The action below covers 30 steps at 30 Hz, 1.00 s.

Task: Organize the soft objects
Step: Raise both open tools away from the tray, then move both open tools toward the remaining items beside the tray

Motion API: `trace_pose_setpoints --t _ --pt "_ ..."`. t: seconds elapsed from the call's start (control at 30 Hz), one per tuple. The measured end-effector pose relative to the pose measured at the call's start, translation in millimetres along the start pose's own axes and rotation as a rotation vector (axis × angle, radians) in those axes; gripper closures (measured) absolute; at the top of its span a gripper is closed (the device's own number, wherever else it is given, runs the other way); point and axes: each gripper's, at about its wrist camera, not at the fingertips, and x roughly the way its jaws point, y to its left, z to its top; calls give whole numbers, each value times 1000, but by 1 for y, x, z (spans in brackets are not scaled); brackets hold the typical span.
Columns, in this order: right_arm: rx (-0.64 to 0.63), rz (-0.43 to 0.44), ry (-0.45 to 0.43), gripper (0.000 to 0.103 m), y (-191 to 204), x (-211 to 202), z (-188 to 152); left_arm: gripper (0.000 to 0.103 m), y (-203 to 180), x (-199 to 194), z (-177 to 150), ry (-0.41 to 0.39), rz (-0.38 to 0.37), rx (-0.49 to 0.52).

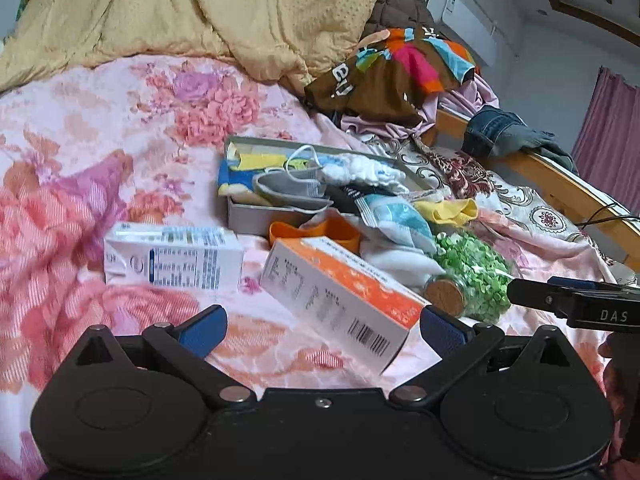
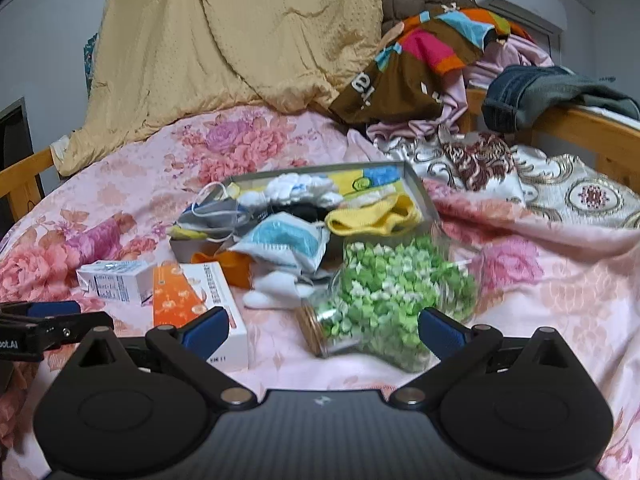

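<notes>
Bed, floral pink sheet (image 2: 168,152): fills most of both views; carries everything below.

Tan quilt (image 2: 240,36): heaped at upper centre, outside the sorting area.

Clothes pile, brown garment with bright patches (image 2: 420,64) and jeans (image 2: 532,96): upper right, on and beside the wooden rail.

Grey tray (image 1: 256,220): centre of frame. Already holds soft items: yellow-and-blue cloth (image 1: 248,168), grey face mask (image 1: 288,188), white fluffy cloth (image 1: 360,168). Judged the collecting bin; partly filled.

Jar of green paper stars, cork lid (image 2: 400,296): lying on its side, lower centre of the right wrist view, just in front of the tray. Hard item.

Orange-and-white carton (image 1: 340,292): lower centre of the left wrist view, tilted. Hard item.

White-and-blue carton (image 1: 172,256): left of centre, lying flat.

Blue-and-white cloth (image 2: 288,240): draped over the tray's near edge, half out; white stuffed piece (image 2: 276,292) below it on the sheet. Judged still to be put away.

Yellow cloth (image 2: 376,216): at the tray's right near corner, spilling over the rim.

Orange cup (image 1: 320,232): touching the tray's front wall.

Left gripper (image 1: 322,330): bottom of frame, jaws spread, nothing between them.

Right gripper (image 2: 322,330): bottom of frame, jaws spread, empty, jar just ahead.

Progress, judged: about midway; several soft pieces loose.
</notes>
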Motion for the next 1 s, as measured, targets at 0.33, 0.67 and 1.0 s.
trace_pose_setpoints --t 0.33,0.67,1.0 --pt "23 -7 31 0 -3 7 -9 1 4 1 -3 16 39 -20" --pt "62 9 39 0 -5 13 -10 1 3 5 -4 28 52 -3" --pt "10 27 10 0 9 20 -12 1 10 9 2 18 52 0"
